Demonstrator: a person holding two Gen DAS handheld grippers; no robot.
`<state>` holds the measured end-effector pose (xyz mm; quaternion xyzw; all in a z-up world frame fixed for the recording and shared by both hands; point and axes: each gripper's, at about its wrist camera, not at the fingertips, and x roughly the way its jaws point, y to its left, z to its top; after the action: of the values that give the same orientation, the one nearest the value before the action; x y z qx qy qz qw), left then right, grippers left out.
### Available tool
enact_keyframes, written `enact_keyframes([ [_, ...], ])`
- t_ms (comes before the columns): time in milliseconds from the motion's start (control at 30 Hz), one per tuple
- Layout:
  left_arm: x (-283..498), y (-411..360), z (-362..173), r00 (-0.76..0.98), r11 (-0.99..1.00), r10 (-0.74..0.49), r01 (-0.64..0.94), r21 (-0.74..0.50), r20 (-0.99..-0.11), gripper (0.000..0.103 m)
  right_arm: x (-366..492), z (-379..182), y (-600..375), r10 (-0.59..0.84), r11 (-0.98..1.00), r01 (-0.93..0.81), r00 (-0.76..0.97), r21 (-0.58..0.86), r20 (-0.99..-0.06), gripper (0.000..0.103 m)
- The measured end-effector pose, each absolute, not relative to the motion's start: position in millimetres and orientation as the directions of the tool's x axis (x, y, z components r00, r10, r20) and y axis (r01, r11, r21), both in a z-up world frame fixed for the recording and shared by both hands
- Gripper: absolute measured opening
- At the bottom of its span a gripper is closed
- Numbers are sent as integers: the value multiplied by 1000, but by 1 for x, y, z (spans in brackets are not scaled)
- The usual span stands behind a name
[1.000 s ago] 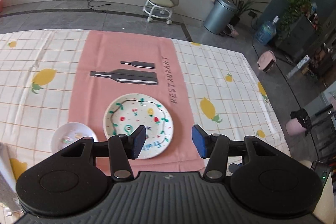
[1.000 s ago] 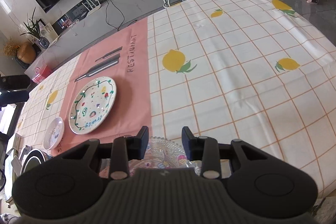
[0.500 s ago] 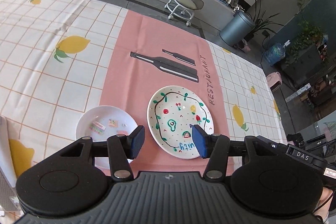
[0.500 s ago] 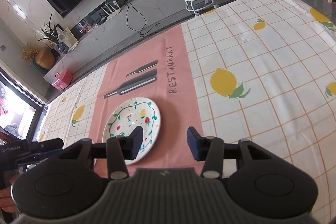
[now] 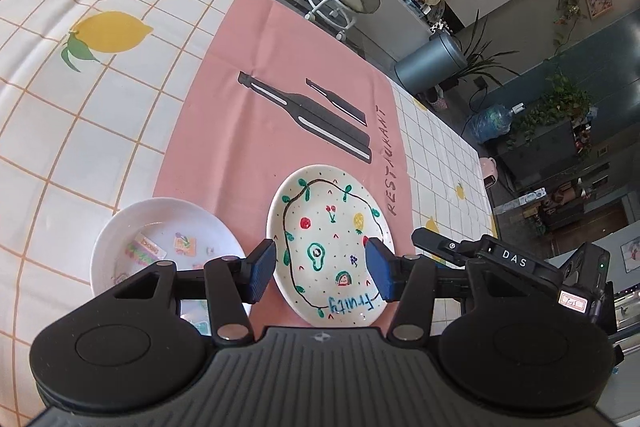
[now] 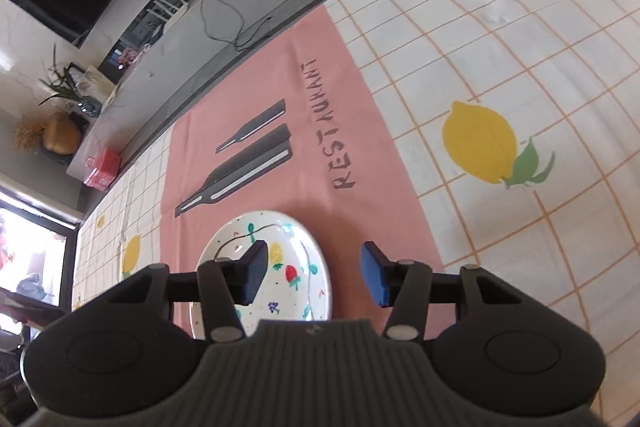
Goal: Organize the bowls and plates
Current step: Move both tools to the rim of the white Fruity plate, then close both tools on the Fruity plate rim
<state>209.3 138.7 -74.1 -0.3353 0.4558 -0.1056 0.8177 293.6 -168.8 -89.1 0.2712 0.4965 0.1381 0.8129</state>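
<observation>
Left wrist view: the left tool [image 5: 320,273] hangs over the painted plate [image 5: 328,227], jaws parted, nothing between the pads and no contact visible. The plate lies flat on the pink mat [image 5: 280,67], below the printed bottles. A white bowl [image 5: 160,227] sits just left of the plate, half on the mat, apart from it. The right tool [image 6: 314,273] stands over the plate's right rim; its jaws have just been opening and are released, empty. A checked lemon-print cloth [image 6: 500,67] covers the surface.
</observation>
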Motion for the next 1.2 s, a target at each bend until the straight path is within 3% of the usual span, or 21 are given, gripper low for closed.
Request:
enact_keyframes([
  [733, 228, 127, -101, 499, 807, -455, -118, -578, -738, 60, 300, -122, -187, 690, 691, -77, 370, 719, -622, 48],
  [900, 229, 128, -106, 506, 781, -489, -109, -615, -711, 60, 300, -119, -179, 683, 710, -122, 361, 693, -635, 48],
  [1200, 227, 148, -125, 530, 623, -601, -158, -766, -598, 65, 306, -132, -180, 759, 620, -99, 325, 778, -564, 49],
])
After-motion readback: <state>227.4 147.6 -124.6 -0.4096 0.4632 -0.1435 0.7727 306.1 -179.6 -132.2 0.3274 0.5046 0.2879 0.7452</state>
